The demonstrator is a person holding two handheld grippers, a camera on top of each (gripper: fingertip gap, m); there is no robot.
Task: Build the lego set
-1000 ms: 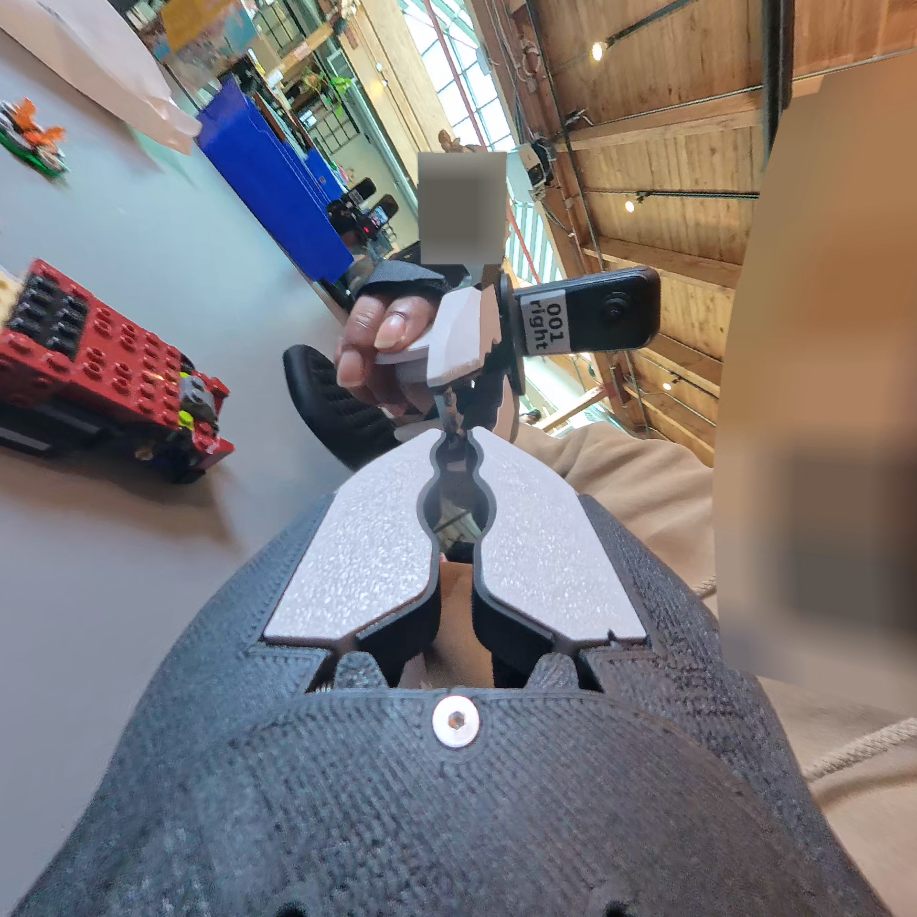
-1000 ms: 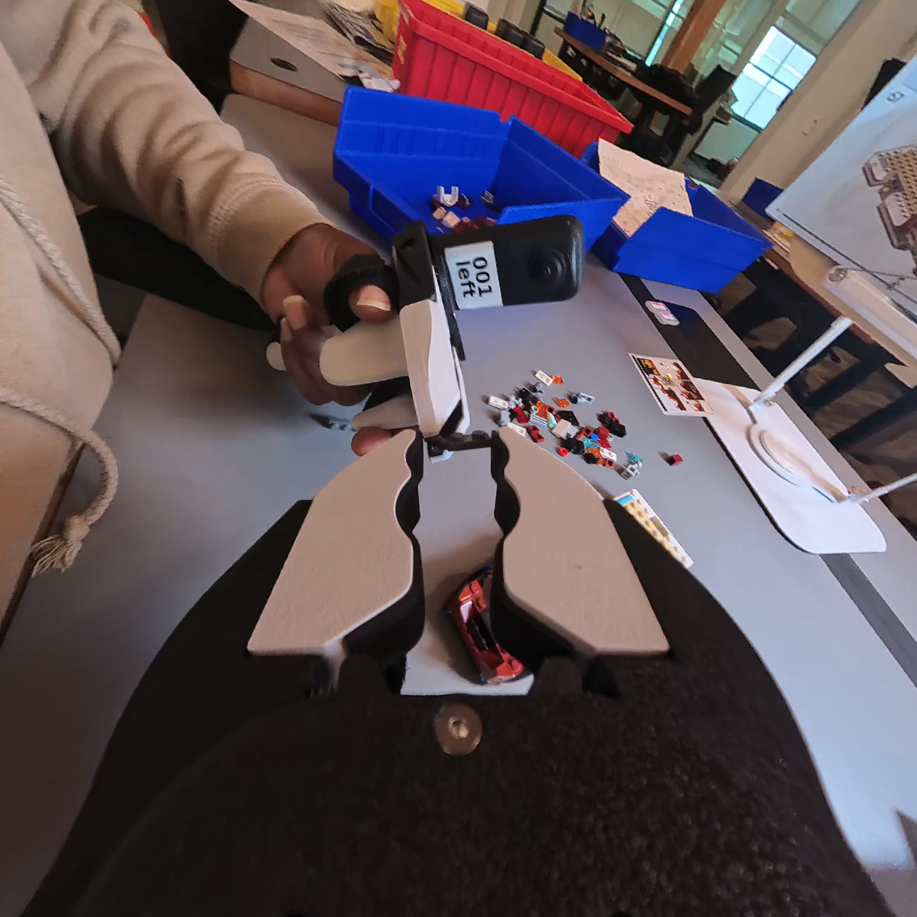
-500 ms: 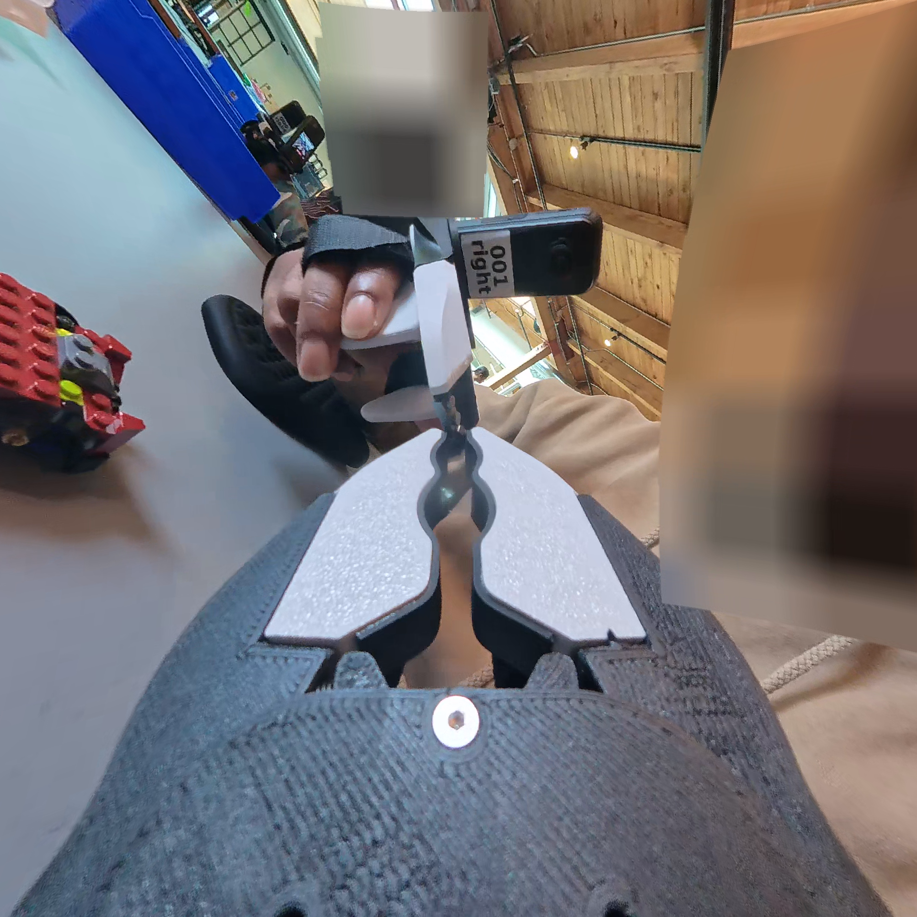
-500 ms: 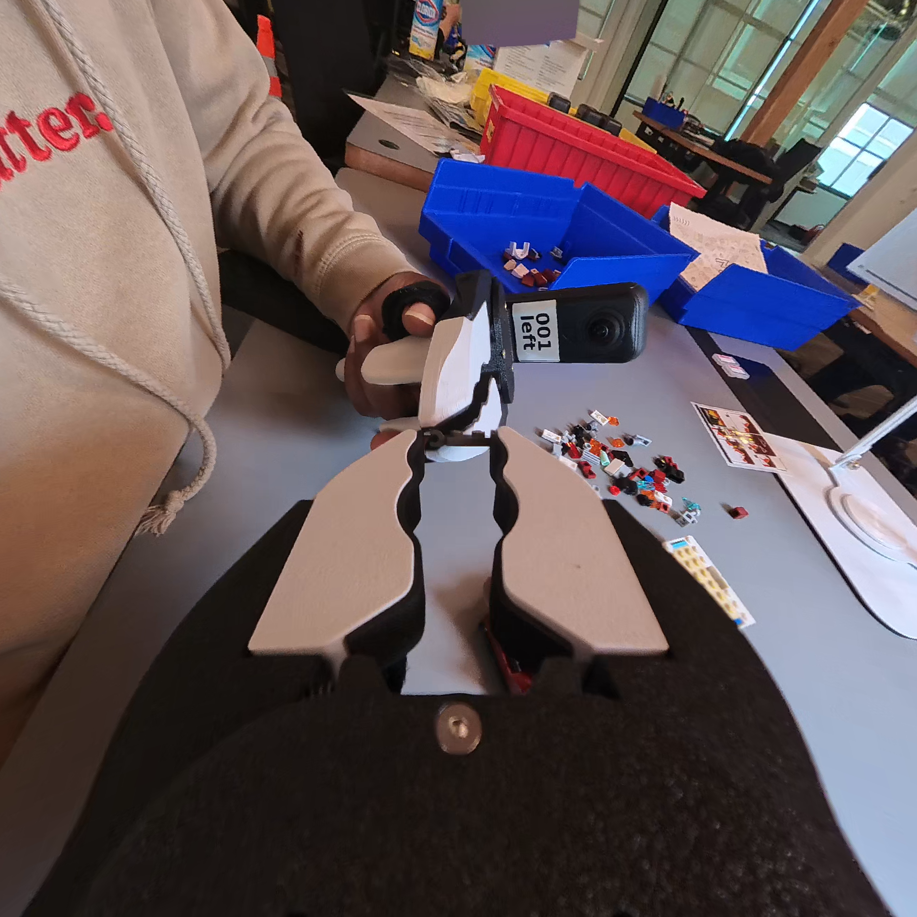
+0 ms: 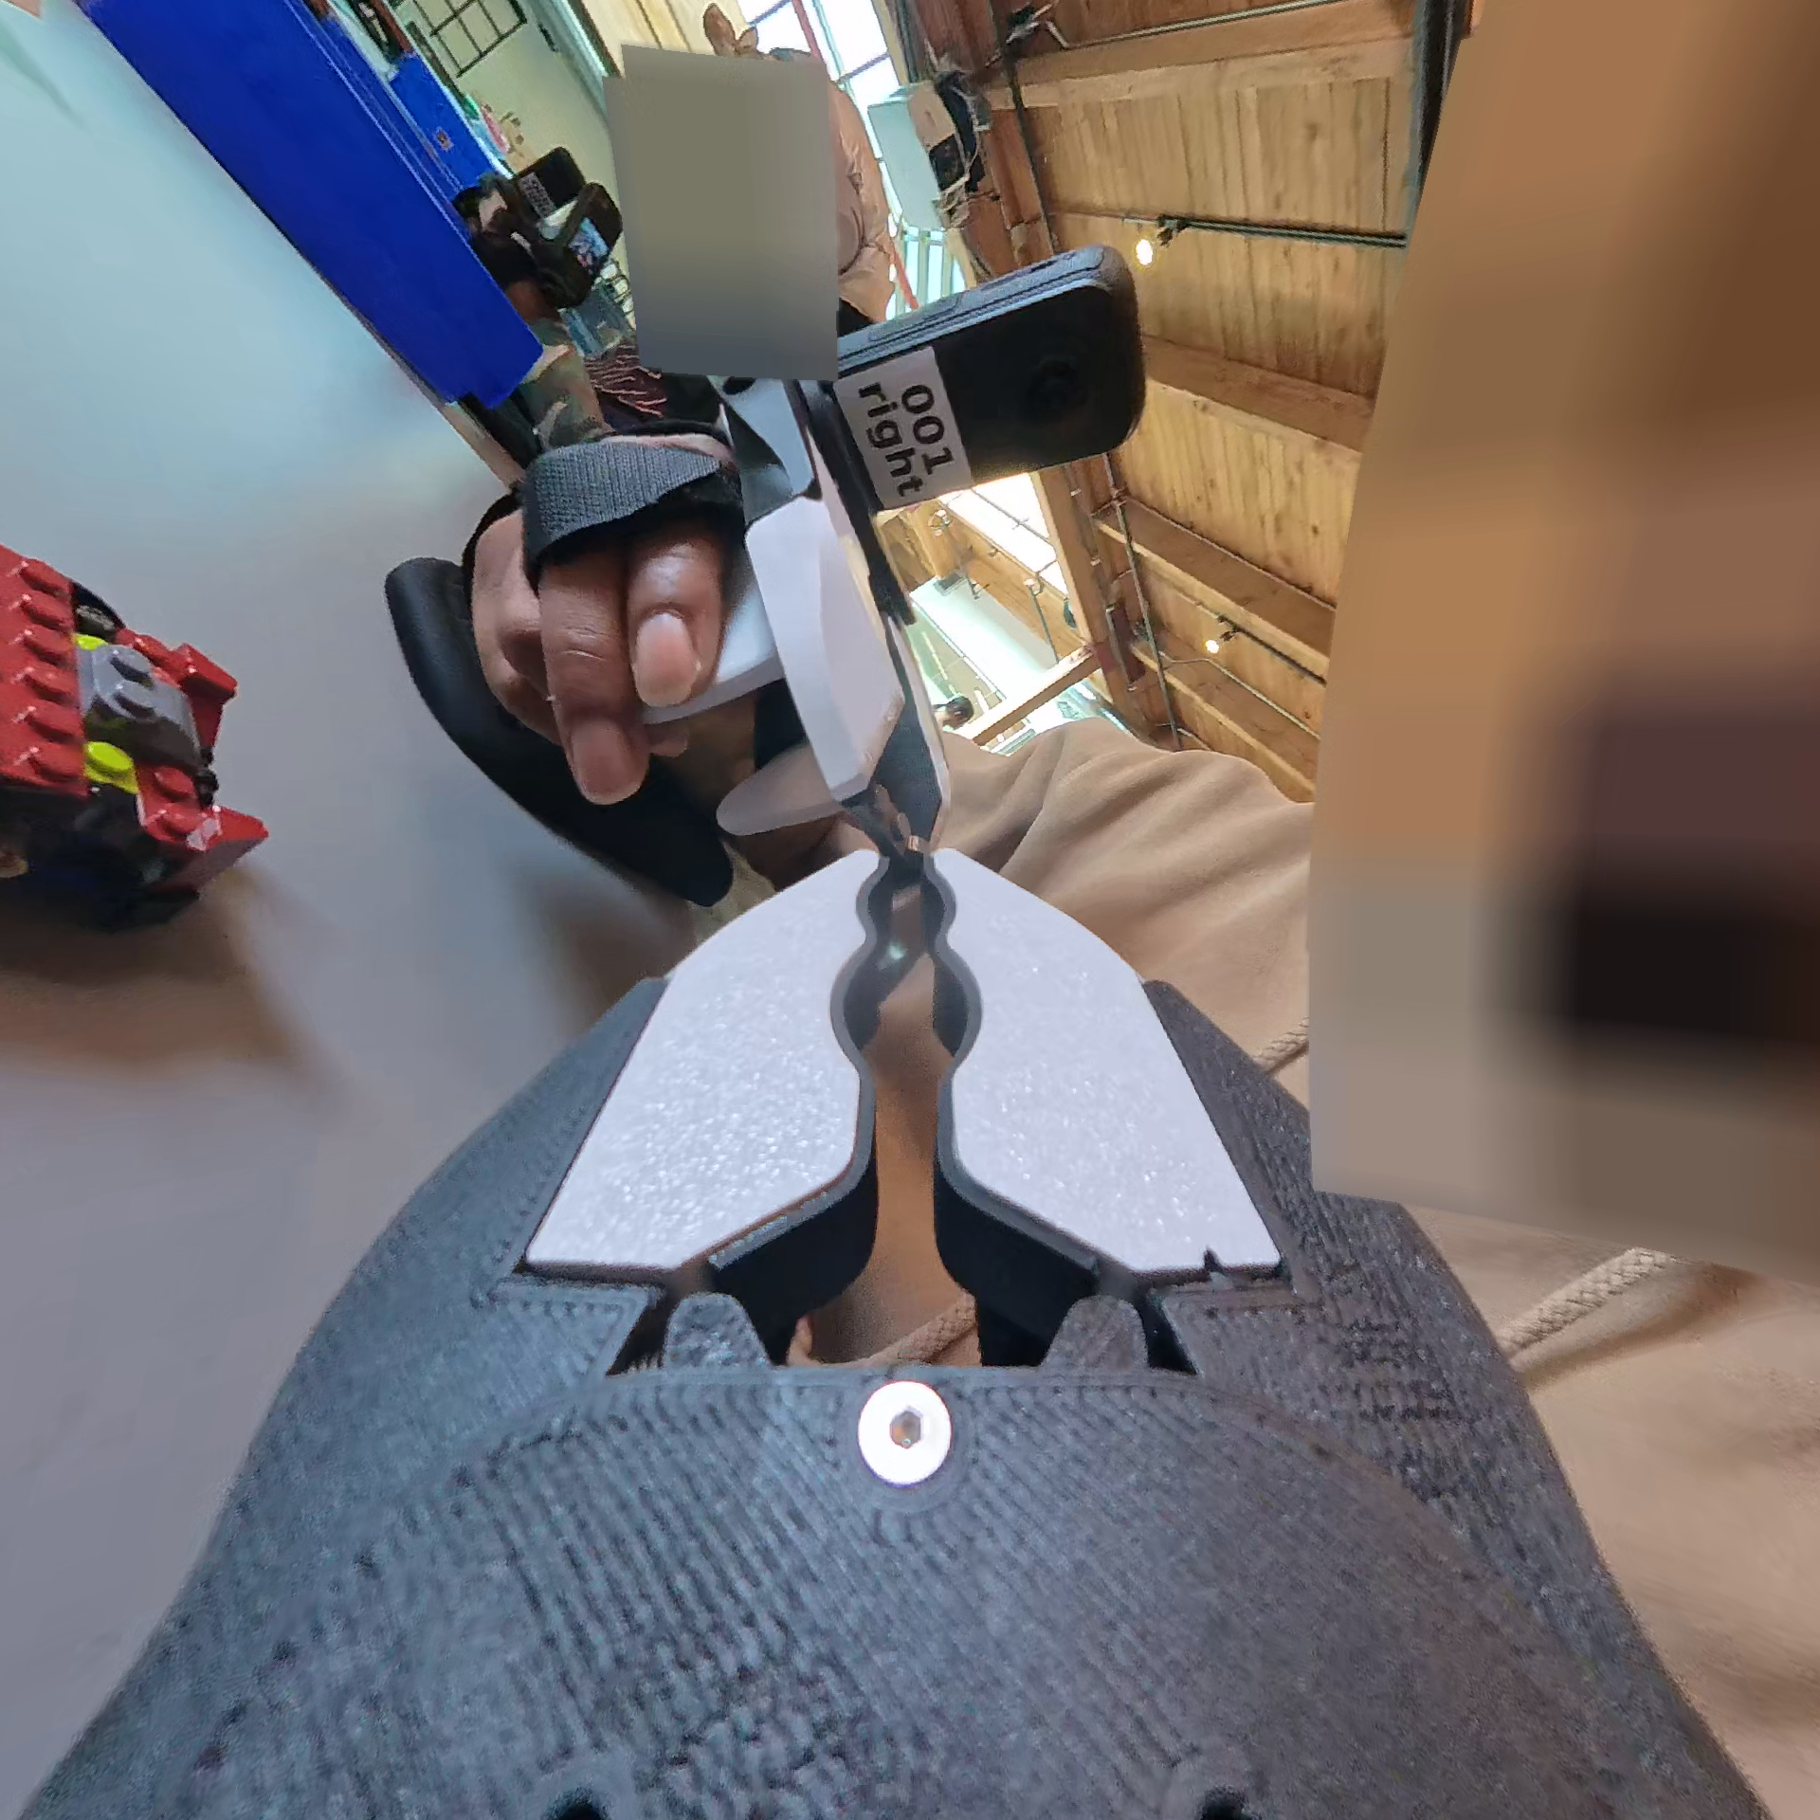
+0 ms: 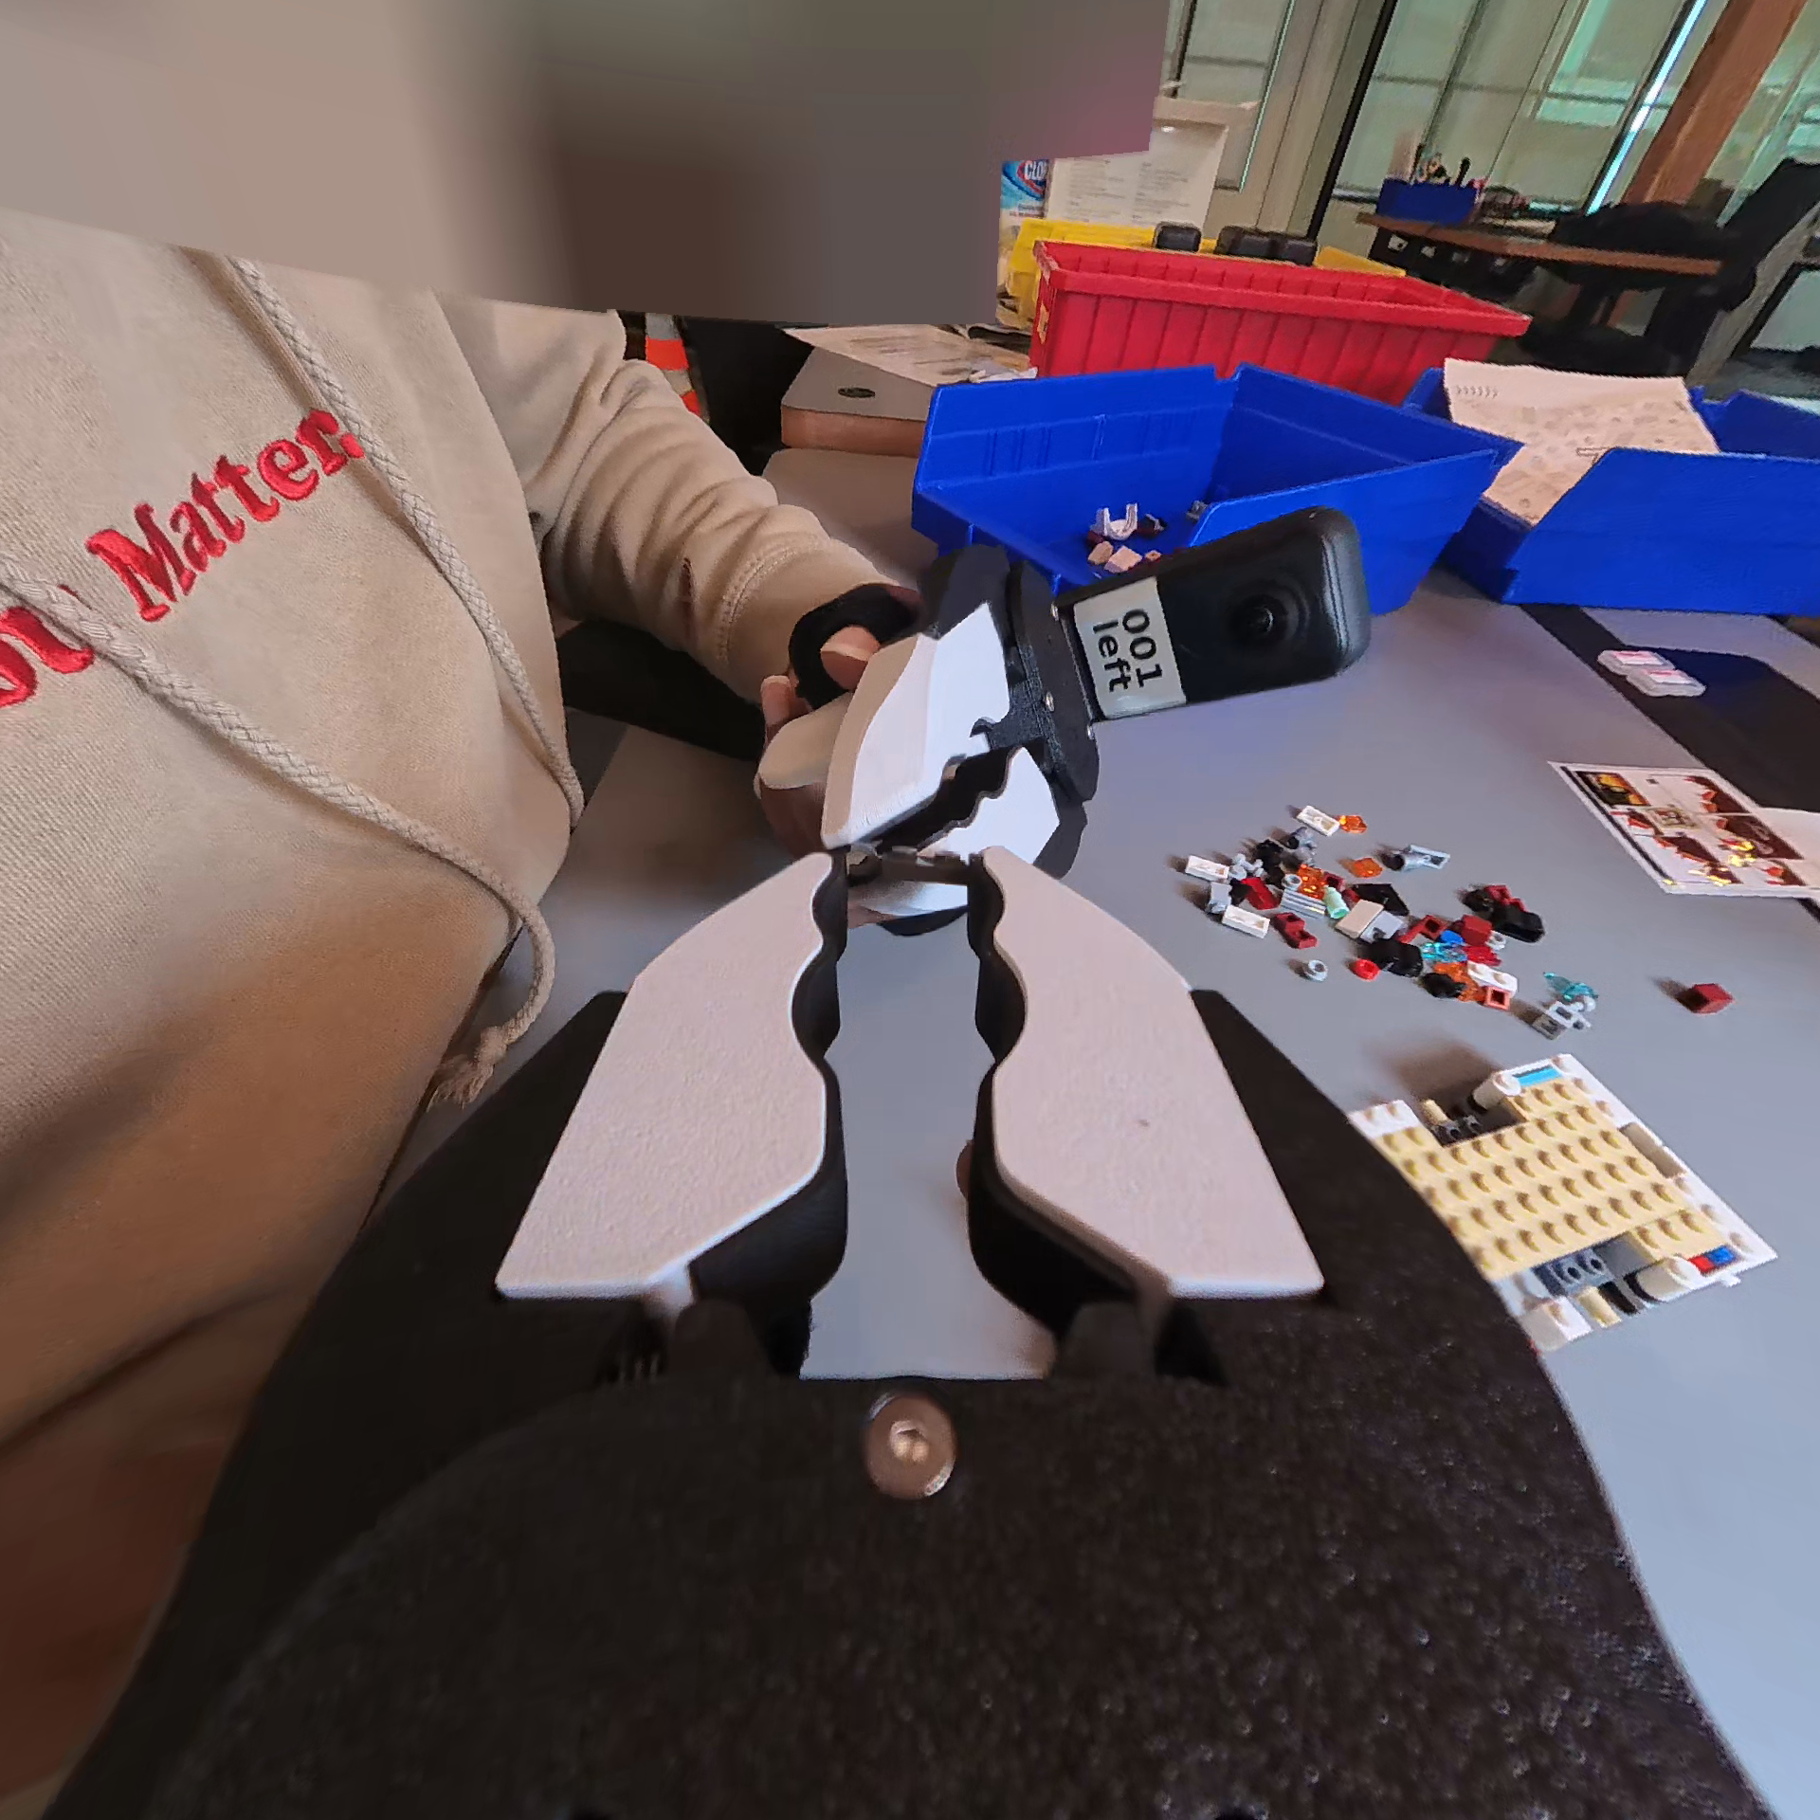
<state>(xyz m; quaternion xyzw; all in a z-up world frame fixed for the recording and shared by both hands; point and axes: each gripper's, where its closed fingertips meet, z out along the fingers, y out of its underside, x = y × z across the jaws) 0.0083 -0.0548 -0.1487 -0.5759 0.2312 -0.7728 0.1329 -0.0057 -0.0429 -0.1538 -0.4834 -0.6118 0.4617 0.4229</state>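
Observation:
My two grippers meet tip to tip above the grey table. My right gripper is shut on a small dark flat brick piece that spans the gap between its fingertips. My left gripper is shut on the same dark piece, pinching its thin edge. In the right wrist view the left gripper comes in from above, held by a hand. In the left wrist view the right gripper reaches down from above, also held by a hand.
A red brick vehicle stands on the table at left. Loose small pieces, a tan studded plate build and a leaflet lie to the right. Blue bins and a red bin stand behind. The person's beige hoodie is close at left. Only a small space, under 4 cm, lies between the two pairs of fingers.
Both grippers have stayed joined on the dark piece while turning and rising toward the person. The red vehicle slid leftwards in the left view. A shiny red part beneath my right gripper left view.

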